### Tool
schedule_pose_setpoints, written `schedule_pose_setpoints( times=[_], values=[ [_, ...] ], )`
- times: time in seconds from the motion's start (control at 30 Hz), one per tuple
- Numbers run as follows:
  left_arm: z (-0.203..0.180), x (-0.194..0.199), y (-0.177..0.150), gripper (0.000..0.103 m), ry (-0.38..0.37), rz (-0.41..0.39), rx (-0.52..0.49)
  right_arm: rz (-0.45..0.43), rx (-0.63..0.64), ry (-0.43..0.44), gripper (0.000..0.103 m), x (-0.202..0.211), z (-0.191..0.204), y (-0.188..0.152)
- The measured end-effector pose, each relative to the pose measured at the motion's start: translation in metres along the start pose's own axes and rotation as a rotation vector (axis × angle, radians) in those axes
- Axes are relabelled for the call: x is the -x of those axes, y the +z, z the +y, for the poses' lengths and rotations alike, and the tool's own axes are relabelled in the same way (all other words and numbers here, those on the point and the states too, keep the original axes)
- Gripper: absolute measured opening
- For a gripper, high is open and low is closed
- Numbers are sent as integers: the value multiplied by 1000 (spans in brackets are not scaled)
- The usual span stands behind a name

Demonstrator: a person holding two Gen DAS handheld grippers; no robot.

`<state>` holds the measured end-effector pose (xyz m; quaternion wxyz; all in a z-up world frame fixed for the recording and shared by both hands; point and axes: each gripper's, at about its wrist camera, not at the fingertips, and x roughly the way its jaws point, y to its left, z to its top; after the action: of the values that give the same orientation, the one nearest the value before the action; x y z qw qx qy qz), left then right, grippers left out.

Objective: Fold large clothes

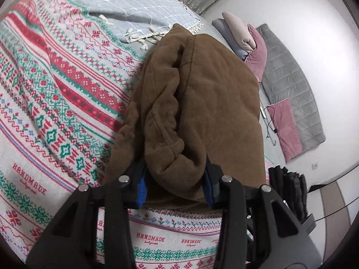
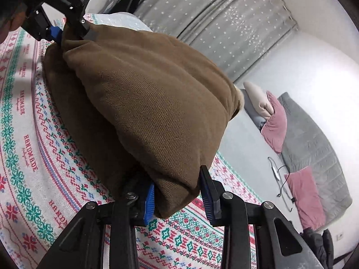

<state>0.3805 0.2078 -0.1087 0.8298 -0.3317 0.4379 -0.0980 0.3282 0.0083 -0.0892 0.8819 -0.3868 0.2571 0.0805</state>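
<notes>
Brown coat (image 1: 202, 94) bunched on the patterned blanket (image 1: 44, 112). Left gripper (image 1: 175, 186) clamps one thick fold, right gripper (image 2: 177, 195) the other. Risk: bulky layers may slip from a gripper during lifting, spoiling the fold.

brown garment (image 2: 145, 103) | thick, doubled over | lifted above patterned spread

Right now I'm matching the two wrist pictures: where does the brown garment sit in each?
Left wrist: the brown garment fills the centre, its near end between the left gripper pads.
Right wrist: it runs from upper left to bottom centre.
Shared landmark: the patterned blanket beneath it.
</notes>
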Motion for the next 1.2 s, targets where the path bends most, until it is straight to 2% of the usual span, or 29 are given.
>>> schedule_pose_setpoints(
  times=[0.17,0.2,0.27,0.33,0.43,0.5,0.6,0.67,0.8,1.0,1.07,1.13,1.2],
  values=[
    [2,1,-1,43,-4,-16,10,25,-22,25,35,14,0,1],
    [4,1,-1,43,-2,-18,16,37,-37,47,38,14,-6,-1],
    [9,3,0,43,-5,-21,34,68,-106,141,39,26,-25,5],
    [13,3,1,44,-25,-19,58,31,-217,255,37,44,-54,13],
    [11,3,-1,44,-18,-25,54,-37,-382,348,37,64,-92,27],
    [10,4,-2,44,-13,-27,49,-21,-452,392,37,57,-105,47],
    [13,6,-3,44,-27,-23,57,91,-405,411,35,21,-94,72],
    [17,7,-2,43,-42,-17,73,168,-377,449,35,-9,-84,72],
    [23,7,0,43,-78,6,106,197,-440,457,35,-23,-73,45],
    [11,17,4,43,-54,13,83,209,-447,460,35,-29,-70,38],
    [11,31,10,43,-48,-18,97,203,-459,453,35,-29,-69,36],
    [9,60,17,43,26,-141,90,197,-480,450,35,-30,-70,30],
    [-6,76,22,43,54,-215,22,190,-515,447,35,-31,-71,29]
  ],
)
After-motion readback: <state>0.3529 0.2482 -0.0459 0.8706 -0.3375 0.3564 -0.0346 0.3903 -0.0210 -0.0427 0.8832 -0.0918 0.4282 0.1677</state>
